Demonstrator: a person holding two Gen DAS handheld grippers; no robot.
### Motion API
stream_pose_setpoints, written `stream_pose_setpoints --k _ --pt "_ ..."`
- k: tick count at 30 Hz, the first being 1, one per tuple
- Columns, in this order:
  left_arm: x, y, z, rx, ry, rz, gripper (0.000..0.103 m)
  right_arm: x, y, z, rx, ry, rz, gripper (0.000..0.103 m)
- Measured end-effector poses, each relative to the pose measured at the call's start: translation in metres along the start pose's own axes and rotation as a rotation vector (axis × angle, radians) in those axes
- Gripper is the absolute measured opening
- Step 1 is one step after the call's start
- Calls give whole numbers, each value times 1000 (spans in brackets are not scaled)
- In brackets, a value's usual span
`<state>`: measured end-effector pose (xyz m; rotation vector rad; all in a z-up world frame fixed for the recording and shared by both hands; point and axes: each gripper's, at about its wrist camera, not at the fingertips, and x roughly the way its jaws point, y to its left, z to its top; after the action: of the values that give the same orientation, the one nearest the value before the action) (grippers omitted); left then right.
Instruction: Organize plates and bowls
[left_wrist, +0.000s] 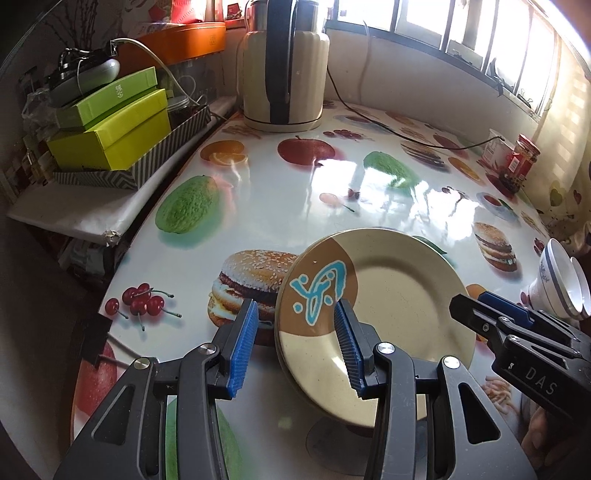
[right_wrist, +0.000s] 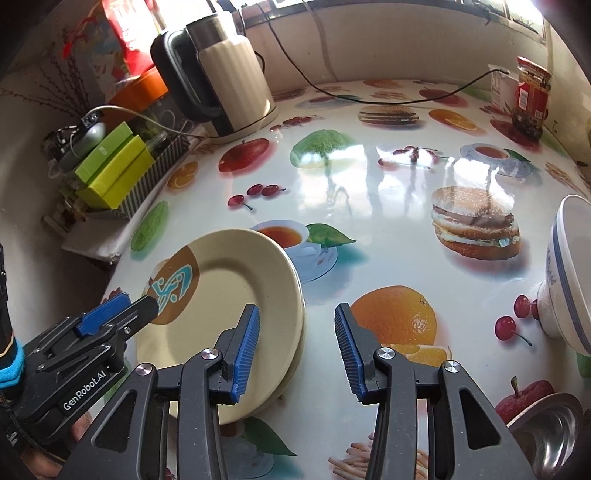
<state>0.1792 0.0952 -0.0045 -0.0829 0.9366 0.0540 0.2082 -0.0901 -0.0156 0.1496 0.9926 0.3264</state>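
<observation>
**Two stacked plates, both grippers at the rim**

Two cream plates (left_wrist: 399, 295) lie stacked, tilted, on the fruit-print surface (left_wrist: 295, 192). Left gripper (left_wrist: 295, 350) straddles the nine o'clock rim, released; right gripper (right_wrist: 297, 350) gapes empty at three o'clock. Clamp the rim fully before lifting. Blue-banded bowls (right_wrist: 569, 273) wait farther right.

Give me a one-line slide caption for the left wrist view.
Left claw straddles the rim of stacked beige plates on a fruit-print table, right claw alongside.
</observation>
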Motion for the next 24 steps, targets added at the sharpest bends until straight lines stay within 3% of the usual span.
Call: stream_pose_setpoints --k 24 --pt "-49 -54 -15 58 -71 -87 44 -75 -19 -28 -44 -140 -113 61"
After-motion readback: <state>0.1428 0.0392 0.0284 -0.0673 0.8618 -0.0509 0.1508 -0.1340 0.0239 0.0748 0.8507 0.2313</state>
